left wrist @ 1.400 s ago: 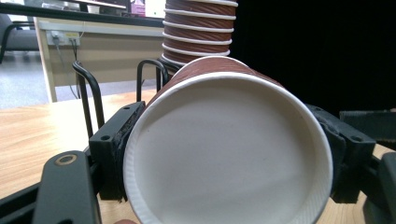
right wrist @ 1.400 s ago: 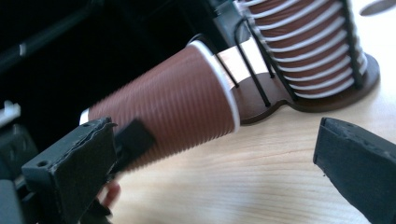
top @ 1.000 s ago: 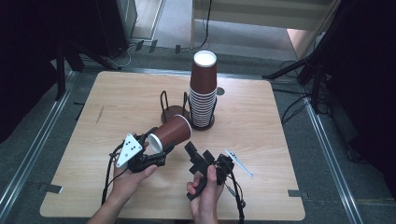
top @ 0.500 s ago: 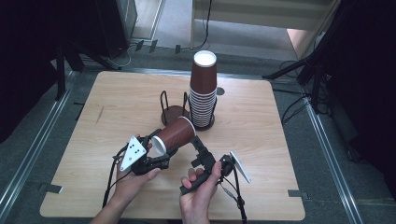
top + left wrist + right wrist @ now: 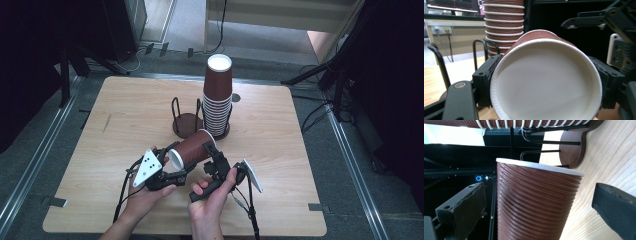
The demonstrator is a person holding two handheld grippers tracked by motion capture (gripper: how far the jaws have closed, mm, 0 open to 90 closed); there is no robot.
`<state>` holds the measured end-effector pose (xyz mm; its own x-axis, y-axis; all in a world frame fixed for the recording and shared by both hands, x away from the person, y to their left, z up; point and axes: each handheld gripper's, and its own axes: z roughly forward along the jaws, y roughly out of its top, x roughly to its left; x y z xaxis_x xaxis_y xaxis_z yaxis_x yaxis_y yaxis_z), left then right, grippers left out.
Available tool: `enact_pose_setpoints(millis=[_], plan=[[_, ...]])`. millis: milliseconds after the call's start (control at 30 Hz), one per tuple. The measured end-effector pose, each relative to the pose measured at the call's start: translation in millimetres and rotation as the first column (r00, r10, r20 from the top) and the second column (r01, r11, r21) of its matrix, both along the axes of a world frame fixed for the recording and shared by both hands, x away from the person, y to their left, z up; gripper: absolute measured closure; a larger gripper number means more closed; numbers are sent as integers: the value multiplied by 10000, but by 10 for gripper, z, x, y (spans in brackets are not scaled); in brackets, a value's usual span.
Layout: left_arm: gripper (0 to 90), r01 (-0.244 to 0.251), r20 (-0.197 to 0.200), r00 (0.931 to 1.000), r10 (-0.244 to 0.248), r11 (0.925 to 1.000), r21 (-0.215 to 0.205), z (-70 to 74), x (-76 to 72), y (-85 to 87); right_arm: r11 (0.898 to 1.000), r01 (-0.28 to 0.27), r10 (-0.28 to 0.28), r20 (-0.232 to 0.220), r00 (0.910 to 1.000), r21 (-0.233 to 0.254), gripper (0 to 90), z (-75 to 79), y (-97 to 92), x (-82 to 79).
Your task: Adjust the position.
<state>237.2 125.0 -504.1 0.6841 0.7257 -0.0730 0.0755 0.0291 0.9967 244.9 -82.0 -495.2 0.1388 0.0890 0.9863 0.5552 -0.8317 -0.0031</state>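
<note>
No readable text, labels, brand names or numbers anywhere. The paper cup (image 5: 546,82) is plain brown outside and blank white inside, with no print. The stacked cups (image 5: 218,95) are unmarked too. A screen (image 5: 451,5) at the top left of the left gripper view is too blurred to read.

Square light wooden table (image 5: 125,105), rounded corners. Near its centre, toward the far edge: round dark-brown wooden base with black wire hoops (image 5: 186,121); just beside it, a tall stack of ribbed brown paper cups (image 5: 218,102) on a matching base.
</note>
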Motion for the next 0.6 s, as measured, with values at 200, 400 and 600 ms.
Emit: enact_pose_setpoints(millis=[200, 400, 600], plan=[[226, 218, -46, 9998, -218, 9997, 62, -3, -9, -21, 10000, -33, 33, -68, 10000, 48, 0, -59, -4, 56], [226, 377, -106, 9992, -376, 9993, 81, -11, -17, -39, 9993, -253, 252, 33, 9997, 261, 0, -110, 15, 99], [227, 528, -152, 9985, -526, 9985, 132, -13, -22, -30, 9993, -343, 339, 254, 9991, 136, 0, -143, 26, 127]])
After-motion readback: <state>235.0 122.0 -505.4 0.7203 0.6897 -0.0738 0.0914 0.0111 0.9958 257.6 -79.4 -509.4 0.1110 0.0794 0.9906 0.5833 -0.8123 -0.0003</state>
